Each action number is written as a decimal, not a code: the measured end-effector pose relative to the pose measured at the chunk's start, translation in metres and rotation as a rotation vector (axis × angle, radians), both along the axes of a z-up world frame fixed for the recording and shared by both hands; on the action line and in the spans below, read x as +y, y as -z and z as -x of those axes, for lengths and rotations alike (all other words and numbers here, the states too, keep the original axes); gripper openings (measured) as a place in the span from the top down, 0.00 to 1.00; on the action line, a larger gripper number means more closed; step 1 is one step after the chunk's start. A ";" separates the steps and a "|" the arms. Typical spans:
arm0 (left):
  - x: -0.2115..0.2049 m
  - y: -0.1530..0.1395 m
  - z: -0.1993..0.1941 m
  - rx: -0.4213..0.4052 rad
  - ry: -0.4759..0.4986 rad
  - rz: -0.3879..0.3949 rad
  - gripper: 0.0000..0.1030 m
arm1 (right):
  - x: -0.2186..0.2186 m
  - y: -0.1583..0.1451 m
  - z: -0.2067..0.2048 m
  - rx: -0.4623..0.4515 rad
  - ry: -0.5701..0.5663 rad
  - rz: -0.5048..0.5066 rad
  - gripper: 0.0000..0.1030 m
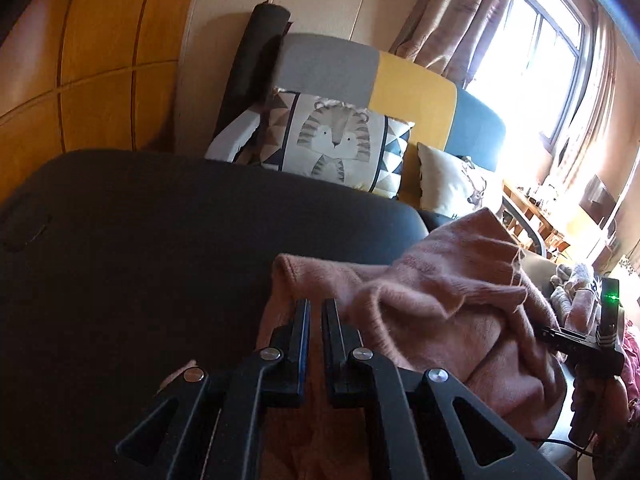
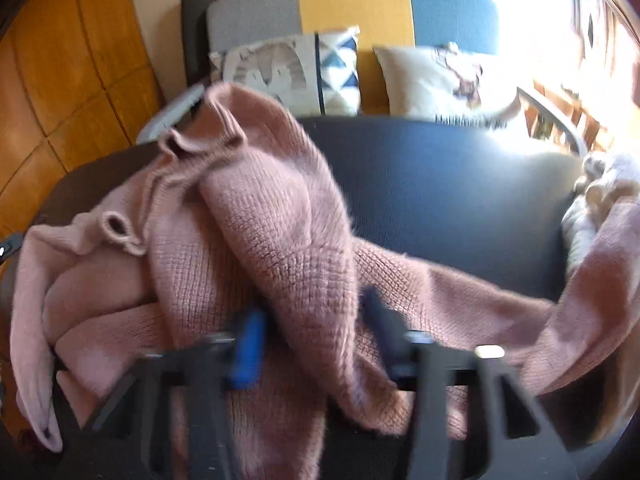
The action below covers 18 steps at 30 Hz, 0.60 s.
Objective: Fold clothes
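A fuzzy pink knitted sweater [image 1: 440, 280] lies crumpled on a dark padded surface [image 1: 160, 240]. My left gripper [image 1: 316, 304] is shut, its two black fingers nearly touching, with the sweater's edge pinched at their tips and the hem standing up just beyond them. In the right wrist view a thick fold of the sweater [image 2: 260, 208] fills the gap between the blurred fingers of my right gripper [image 2: 312, 312], which is shut on it. One sleeve trails off to the right. The right gripper's body [image 1: 580, 340], with a green light, shows at the sweater's right side.
A sofa back in grey, yellow and blue [image 1: 412, 84] stands behind the dark surface, with a tiger cushion [image 1: 332, 140] and a deer cushion [image 1: 452, 184]. More clothes [image 2: 600, 184] are heaped at the right. Wooden panels [image 1: 100, 60] are at the left, and a bright window [image 1: 532, 60] at the right.
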State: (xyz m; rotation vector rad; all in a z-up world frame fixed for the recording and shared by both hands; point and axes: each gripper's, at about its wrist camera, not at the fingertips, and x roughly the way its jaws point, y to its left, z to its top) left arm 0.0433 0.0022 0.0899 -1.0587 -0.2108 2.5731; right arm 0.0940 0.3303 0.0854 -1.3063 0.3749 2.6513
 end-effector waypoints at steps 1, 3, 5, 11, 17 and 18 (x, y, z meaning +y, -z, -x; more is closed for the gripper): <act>0.000 0.005 0.001 -0.028 0.020 -0.010 0.95 | 0.001 0.003 0.002 -0.002 0.022 0.031 0.75; 0.007 0.009 -0.002 -0.043 0.060 -0.006 0.94 | 0.000 0.006 0.001 0.004 0.045 0.053 0.76; 0.018 0.007 -0.005 -0.042 0.131 -0.009 0.86 | -0.005 0.007 -0.004 0.009 0.049 0.046 0.76; 0.056 -0.013 -0.004 0.040 0.211 0.121 0.79 | -0.004 0.014 -0.019 0.024 0.061 0.095 0.77; 0.056 -0.031 0.017 0.019 0.269 -0.018 0.65 | -0.011 0.024 -0.017 0.041 0.060 0.060 0.77; 0.060 -0.033 0.020 0.019 0.289 -0.002 0.64 | -0.013 0.025 -0.016 0.041 0.059 0.050 0.77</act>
